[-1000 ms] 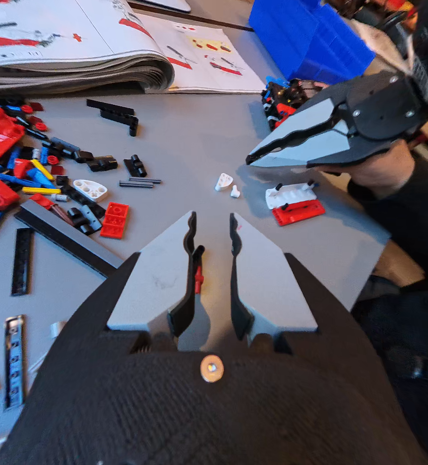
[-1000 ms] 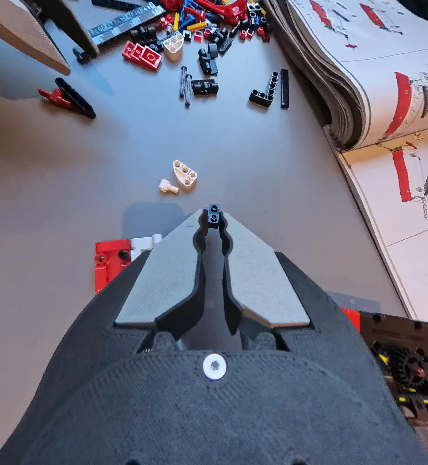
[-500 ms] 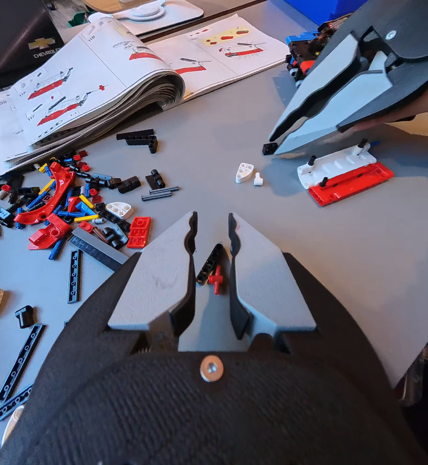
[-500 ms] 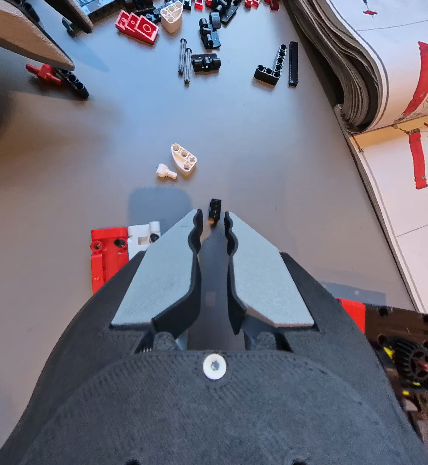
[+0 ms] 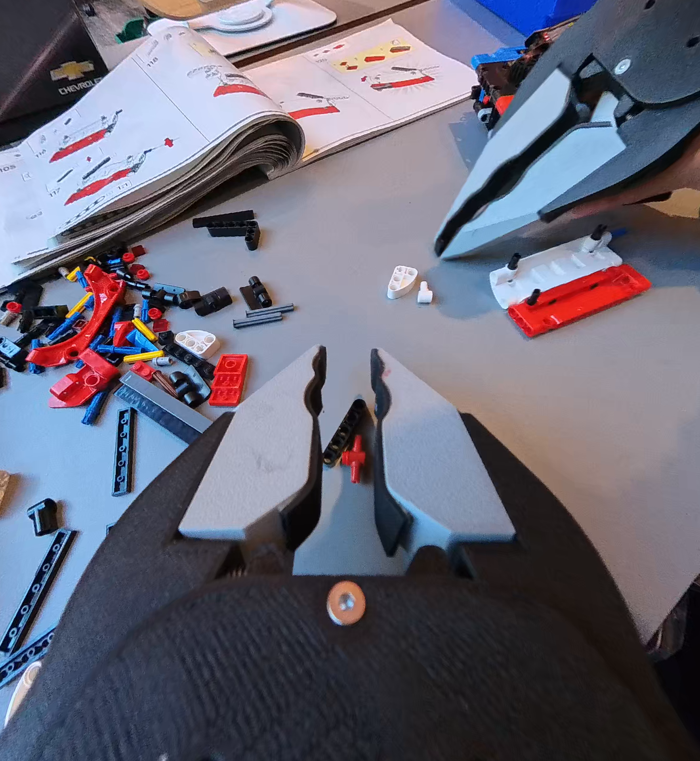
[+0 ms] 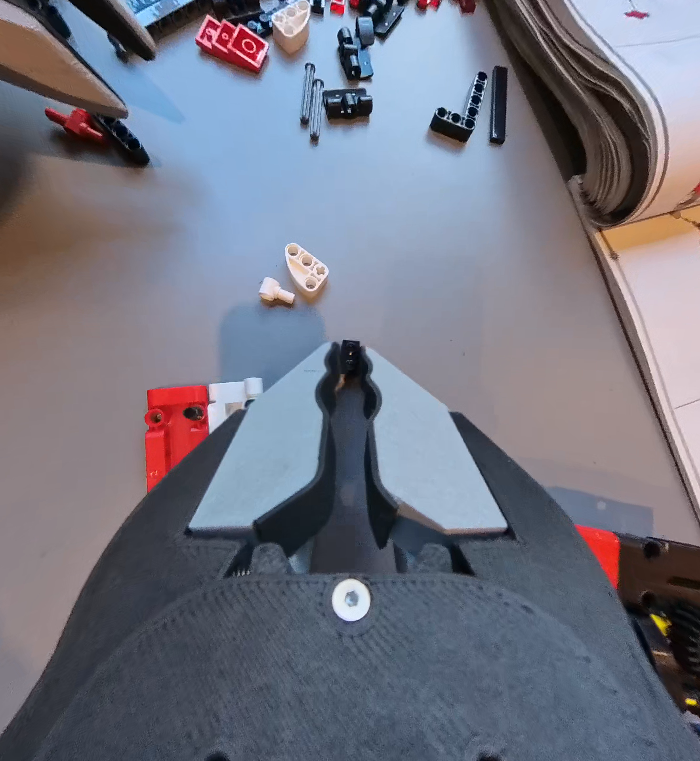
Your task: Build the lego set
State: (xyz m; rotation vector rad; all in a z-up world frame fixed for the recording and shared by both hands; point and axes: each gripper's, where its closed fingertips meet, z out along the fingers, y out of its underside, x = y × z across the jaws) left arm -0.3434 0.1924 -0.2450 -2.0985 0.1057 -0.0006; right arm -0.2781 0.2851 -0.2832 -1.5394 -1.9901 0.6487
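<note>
My right gripper (image 6: 349, 348) is shut on a small black brick (image 6: 350, 356) at its fingertips, just above the grey table (image 6: 443, 247). It also shows in the left wrist view (image 5: 440, 247), right of two small white pieces (image 5: 401, 282). My left gripper (image 5: 348, 354) is open and holds nothing. Seen through its gap, a black beam (image 5: 346, 432) with a red pin (image 5: 355, 457) lies on the table below; the right wrist view shows the beam (image 6: 121, 134) flat on the table. A red and white panel assembly (image 5: 566, 288) lies beside the right gripper.
An open instruction booklet (image 5: 154, 123) lies at the back. A pile of loose red, blue, black and yellow pieces (image 5: 93, 329) is on the left. A partly built model (image 6: 689, 617) sits behind the right gripper. A black L-beam (image 6: 461, 109) lies near the booklet. The left gripper's tips are roughly 12 centimeters from the right gripper's.
My right gripper let the small black brick down onto the table half a second ago, then closed on it again. The left gripper stayed open over the black beam.
</note>
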